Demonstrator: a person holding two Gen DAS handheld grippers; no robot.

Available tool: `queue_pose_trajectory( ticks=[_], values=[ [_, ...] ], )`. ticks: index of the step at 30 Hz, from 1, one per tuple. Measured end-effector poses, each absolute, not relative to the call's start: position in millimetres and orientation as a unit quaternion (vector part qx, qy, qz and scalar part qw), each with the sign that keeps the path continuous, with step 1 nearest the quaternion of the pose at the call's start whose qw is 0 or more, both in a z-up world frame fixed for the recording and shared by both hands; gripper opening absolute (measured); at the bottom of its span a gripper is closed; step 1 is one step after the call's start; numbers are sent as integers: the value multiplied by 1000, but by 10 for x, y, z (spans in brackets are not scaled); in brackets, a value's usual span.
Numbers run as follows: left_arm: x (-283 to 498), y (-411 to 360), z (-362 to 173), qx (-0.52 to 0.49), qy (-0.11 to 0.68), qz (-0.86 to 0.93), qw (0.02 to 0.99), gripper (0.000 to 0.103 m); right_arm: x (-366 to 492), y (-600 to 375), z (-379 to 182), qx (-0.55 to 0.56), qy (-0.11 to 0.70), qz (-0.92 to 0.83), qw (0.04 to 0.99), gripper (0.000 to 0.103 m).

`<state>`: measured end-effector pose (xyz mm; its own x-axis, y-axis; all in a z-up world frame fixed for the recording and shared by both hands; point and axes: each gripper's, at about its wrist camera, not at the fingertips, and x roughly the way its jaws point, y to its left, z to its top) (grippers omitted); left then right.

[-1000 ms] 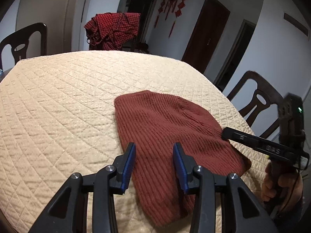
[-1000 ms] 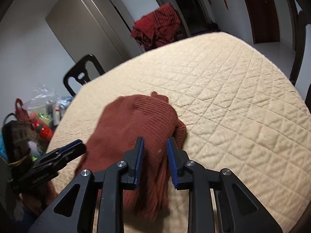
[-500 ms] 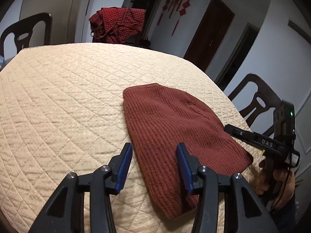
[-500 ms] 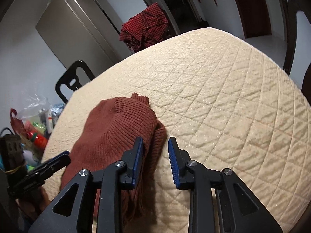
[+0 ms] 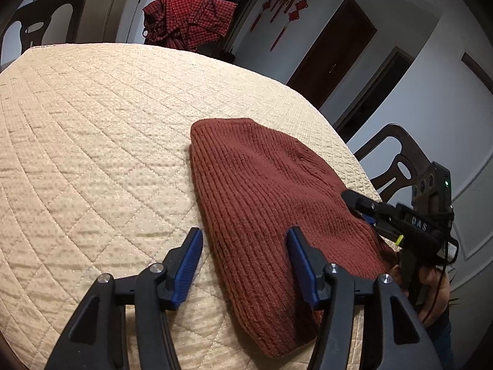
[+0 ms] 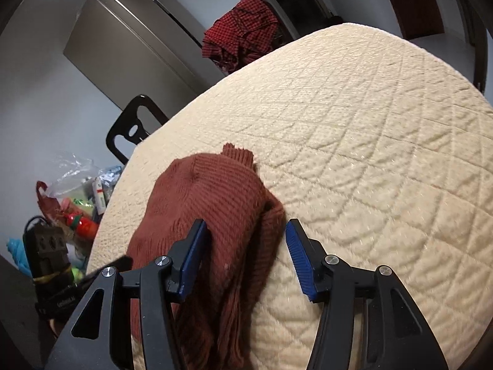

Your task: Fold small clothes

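Observation:
A rust-red ribbed knit garment lies flat on the cream quilted table. My left gripper is open, low over the garment's near left edge; the edge lies between its blue pads. My right gripper is open over the garment's other end, where the knit bunches up between its pads. The right gripper also shows in the left wrist view at the garment's right edge.
A red checked cloth hangs over something beyond the table's far edge. Dark wooden chairs stand at the right and far left. Bags and bottles sit beside the table in the right wrist view.
Both grippers have opened wider. The right gripper has slid back along the garment, and the garment's right end now lies bunched between its pads. The left gripper shifted slightly left.

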<state>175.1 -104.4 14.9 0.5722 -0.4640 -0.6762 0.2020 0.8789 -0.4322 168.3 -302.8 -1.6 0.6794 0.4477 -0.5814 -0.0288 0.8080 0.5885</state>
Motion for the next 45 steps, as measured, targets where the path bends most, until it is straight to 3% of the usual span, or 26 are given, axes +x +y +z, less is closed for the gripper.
queue_pose_trajectory(
  ticks=[16,27,29,34,45],
  values=[
    [1603,-1126,126,-151,424,-208,869,60,1367,-2905,-65,280,397,218,846,54],
    [1782,-1208,66,-152,436,-208,862,63,1532,-2940,-102,301,395,197,845,37],
    [1747,-1263,99,-137,432,-202,868,60,1498,-2910,-71,294,392,193,850,33],
    [1632,-1383,262,-84,407,-188,890,41,1412,-2843,32,277,384,182,862,31],
    [1488,-1415,533,-47,371,-195,906,36,1248,-2685,315,263,357,188,876,30]
  ],
)
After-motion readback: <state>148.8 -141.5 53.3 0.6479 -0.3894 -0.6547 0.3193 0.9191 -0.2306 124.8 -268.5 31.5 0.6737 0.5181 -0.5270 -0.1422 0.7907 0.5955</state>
